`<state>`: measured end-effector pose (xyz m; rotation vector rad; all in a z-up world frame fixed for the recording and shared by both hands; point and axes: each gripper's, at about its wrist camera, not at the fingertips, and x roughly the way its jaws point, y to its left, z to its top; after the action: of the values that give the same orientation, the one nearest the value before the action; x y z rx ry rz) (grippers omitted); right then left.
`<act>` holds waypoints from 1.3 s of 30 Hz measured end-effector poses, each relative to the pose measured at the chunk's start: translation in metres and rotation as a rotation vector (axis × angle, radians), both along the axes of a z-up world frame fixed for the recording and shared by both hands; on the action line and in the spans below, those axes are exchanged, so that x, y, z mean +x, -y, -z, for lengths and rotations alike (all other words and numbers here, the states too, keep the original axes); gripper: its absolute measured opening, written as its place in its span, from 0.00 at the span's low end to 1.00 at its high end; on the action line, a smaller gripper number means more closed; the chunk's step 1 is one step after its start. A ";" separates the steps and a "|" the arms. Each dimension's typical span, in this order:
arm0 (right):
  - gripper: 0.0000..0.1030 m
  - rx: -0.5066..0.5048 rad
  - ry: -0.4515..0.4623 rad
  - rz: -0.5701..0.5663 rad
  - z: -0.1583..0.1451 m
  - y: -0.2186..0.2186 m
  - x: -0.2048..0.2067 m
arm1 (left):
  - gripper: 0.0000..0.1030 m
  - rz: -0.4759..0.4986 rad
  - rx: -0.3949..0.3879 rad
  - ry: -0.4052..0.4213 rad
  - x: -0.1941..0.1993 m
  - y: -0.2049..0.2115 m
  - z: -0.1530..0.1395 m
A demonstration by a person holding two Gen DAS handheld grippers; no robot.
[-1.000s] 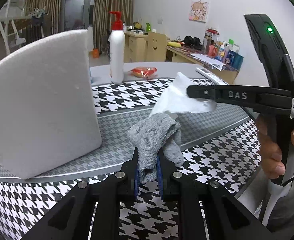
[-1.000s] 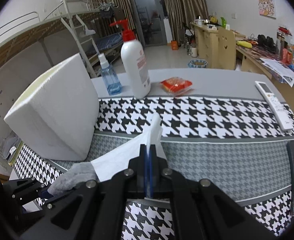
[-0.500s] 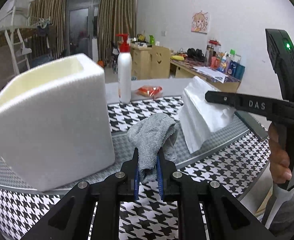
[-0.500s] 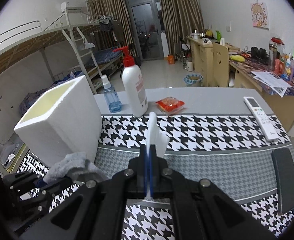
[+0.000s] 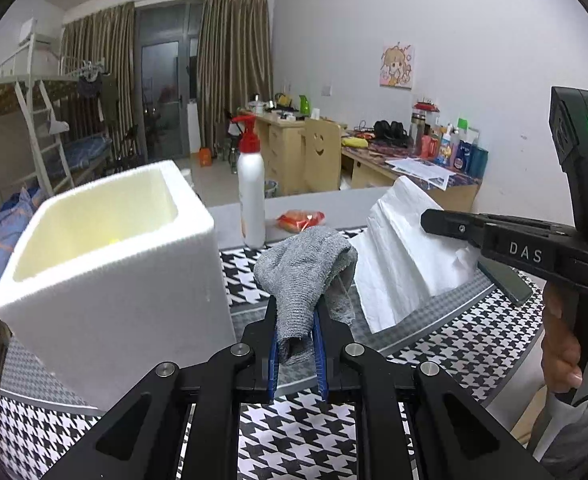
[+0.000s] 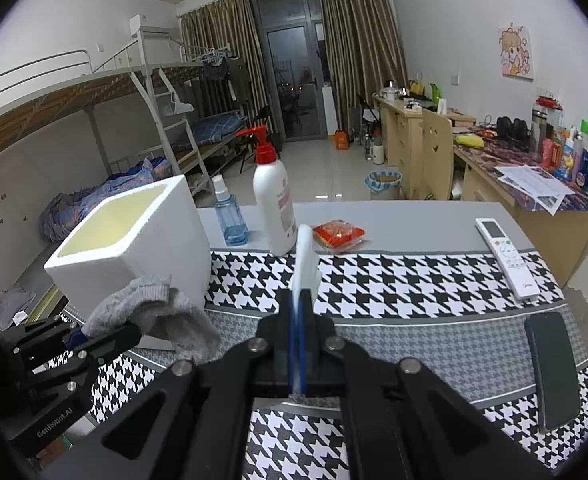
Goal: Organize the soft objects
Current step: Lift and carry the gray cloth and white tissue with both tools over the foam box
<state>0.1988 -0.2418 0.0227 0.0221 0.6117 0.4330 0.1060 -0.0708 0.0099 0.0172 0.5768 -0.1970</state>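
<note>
Currently both pickups done, nothing binned yet. My left claw [image 5: 296, 344] clenched on grey sock [image 5: 306, 268], held above table beside foam box [image 5: 106, 280]. My right claw [image 6: 297, 344] pinching white tissue [image 5: 406, 256], also lifted. Left: drop both into box.

I'm looking into a shared dormitory room: behind the table [image 6: 414, 216] with its houndstooth cloth stands a metal bunk bed [image 6: 106, 92] with a ladder and rumpled blue bedding. To the table's right I see a row of wooden desks [image 6: 410, 128] cluttered with bottles, papers and headphones, a cartoon poster [image 6: 517, 53] on the wall above. Beyond the table, brown curtains [image 6: 358, 48] frame a glass balcony door [image 6: 298, 80].
</note>
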 end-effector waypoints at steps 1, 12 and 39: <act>0.03 0.000 0.005 0.000 -0.001 0.000 -0.001 | 0.15 -0.003 0.003 0.006 0.000 0.000 -0.002; 0.04 0.009 0.058 0.004 -0.017 0.001 -0.008 | 0.15 -0.014 0.023 0.083 -0.004 -0.004 -0.025; 0.04 0.005 0.161 -0.032 -0.052 -0.017 -0.016 | 0.15 -0.084 0.042 0.213 -0.005 -0.023 -0.061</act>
<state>0.1828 -0.2247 0.0743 -0.0177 0.4528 0.4629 0.1011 -0.0480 0.0706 0.0536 0.3687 -0.0994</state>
